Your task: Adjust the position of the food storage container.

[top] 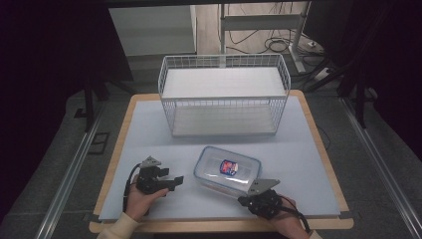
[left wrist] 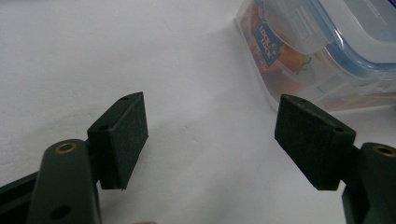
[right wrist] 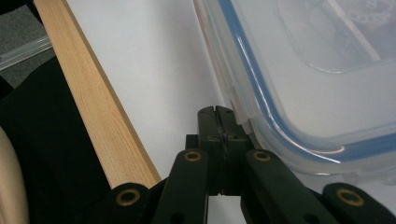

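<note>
A clear plastic food container (top: 227, 169) with a blue-sealed lid and a colourful label lies on the white mat, near the front. My left gripper (top: 174, 180) rests on the mat to its left, open, jaws pointing right toward it. In the left gripper view the two pads (left wrist: 126, 135) stand wide apart with only mat between them, and the container (left wrist: 317, 46) lies just beyond the right one. My right gripper (top: 243, 199) is at the container's near right corner. In the right gripper view its jaws (right wrist: 217, 114) are pressed together, touching the edge of the container's lid (right wrist: 317, 70).
A white wire basket (top: 224, 99) stands at the back of the table, open at the top. The table's wooden front edge (right wrist: 93, 107) runs close behind my right gripper. Bare mat (top: 308, 164) stretches to either side of the container.
</note>
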Available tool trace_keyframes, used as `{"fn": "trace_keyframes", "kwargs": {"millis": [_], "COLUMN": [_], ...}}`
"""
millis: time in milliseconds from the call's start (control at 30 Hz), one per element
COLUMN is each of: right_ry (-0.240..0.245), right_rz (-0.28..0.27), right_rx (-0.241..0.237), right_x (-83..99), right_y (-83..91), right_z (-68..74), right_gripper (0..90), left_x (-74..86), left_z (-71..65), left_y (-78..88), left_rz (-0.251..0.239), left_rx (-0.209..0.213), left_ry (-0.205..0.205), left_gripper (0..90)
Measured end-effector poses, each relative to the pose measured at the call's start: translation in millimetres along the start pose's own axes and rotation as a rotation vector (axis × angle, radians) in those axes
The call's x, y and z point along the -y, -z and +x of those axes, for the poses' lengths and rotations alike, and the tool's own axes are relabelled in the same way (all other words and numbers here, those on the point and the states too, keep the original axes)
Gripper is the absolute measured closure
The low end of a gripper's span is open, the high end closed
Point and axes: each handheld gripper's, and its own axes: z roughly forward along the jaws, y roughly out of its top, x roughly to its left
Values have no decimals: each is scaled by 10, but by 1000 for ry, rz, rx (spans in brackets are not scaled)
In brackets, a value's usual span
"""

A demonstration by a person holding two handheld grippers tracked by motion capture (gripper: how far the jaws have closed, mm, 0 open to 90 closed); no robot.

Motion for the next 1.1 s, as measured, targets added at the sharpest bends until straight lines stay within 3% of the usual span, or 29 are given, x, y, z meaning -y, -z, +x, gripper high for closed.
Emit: {"fn": "trace_keyframes", "kwargs": {"millis": [300,1100], "right_ry": [-13,-101], "right_rz": [-12,-56], "right_rx": [26,106], "right_x": [27,80], "right_y": [56,154], "right_z": [-53,-428], "right_gripper": [900,900], "left_x": [1,1], "left_z": [0,4], "left_y": [-1,-11], "left_rz": [1,7], "left_rx": [1,-3], "left_ry": [1,-3], "left_gripper": [251,252]}}
